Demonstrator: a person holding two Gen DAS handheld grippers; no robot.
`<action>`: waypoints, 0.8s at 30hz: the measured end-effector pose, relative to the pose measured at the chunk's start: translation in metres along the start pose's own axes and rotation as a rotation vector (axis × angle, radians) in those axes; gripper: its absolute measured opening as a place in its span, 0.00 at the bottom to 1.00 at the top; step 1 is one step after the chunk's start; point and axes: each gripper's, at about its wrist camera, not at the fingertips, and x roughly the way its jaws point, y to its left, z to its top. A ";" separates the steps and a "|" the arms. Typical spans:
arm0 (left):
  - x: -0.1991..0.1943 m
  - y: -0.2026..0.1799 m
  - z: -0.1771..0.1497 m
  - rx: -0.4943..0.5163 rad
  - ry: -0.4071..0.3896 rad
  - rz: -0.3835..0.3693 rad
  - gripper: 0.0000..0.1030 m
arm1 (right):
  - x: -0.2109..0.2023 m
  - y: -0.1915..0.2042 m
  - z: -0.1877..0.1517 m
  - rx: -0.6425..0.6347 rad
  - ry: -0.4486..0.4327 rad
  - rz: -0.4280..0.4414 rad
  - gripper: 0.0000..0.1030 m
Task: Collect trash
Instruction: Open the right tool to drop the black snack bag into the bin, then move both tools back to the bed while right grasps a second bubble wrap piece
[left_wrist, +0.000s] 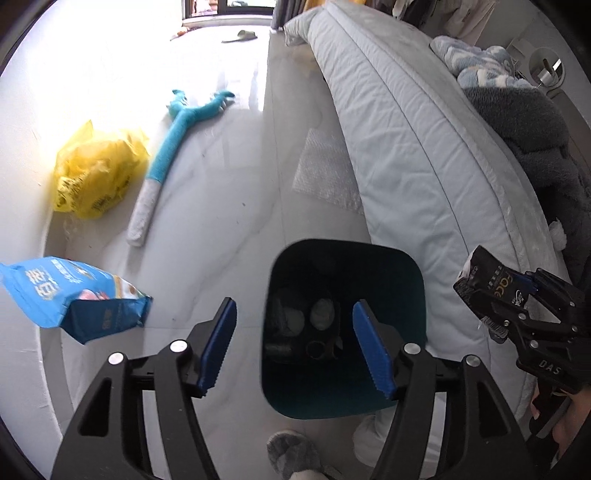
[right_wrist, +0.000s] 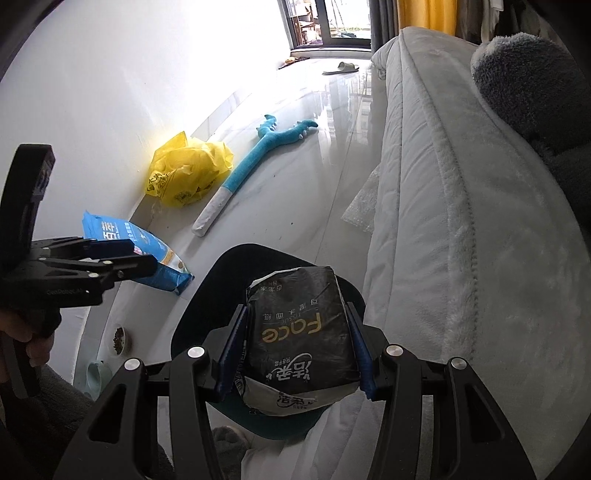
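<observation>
Black tissue pack (right_wrist: 301, 332), one, clamped in right gripper (right_wrist: 295, 343) over one dark teal bin (left_wrist: 343, 325); left gripper (left_wrist: 293, 345) spread wide, empty.

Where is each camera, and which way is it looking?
Left wrist: sits on the left gripper, open, looking down into the bin; the right gripper shows at the right edge.
Right wrist: sits on the right gripper, looking along its fingers at the tissue pack it holds over the bin; the left gripper shows at left.
Both show the bin, yellow bag, blue bag and bed.
</observation>
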 end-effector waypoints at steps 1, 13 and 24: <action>-0.004 0.002 0.000 0.004 -0.017 0.004 0.66 | 0.003 0.002 0.000 -0.004 0.005 0.000 0.51; -0.074 0.017 0.002 0.054 -0.315 -0.019 0.82 | 0.035 0.010 -0.005 -0.008 0.062 -0.015 0.72; -0.137 -0.021 0.024 0.067 -0.563 -0.115 0.91 | -0.024 -0.006 0.006 0.106 -0.153 -0.042 0.82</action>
